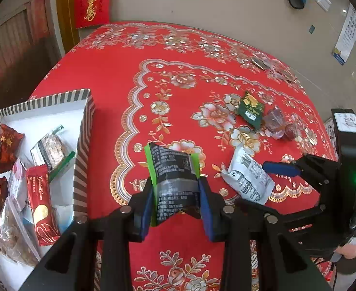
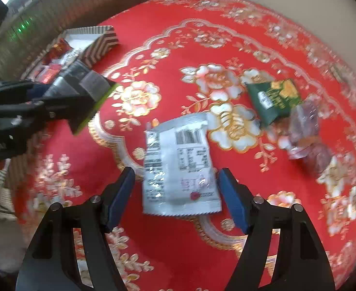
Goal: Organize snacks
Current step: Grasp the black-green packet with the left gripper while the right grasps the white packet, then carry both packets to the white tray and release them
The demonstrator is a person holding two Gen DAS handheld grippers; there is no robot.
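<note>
Jaws: left gripper is pinching a crinkled black foil packet with green edges above the red floral tablecloth; right gripper is standing wide, straddling a flat silver foil sachet without pressing. Advisable: closing squarely across its slippery sides, then carrying both to the striped cardboard box.
</note>
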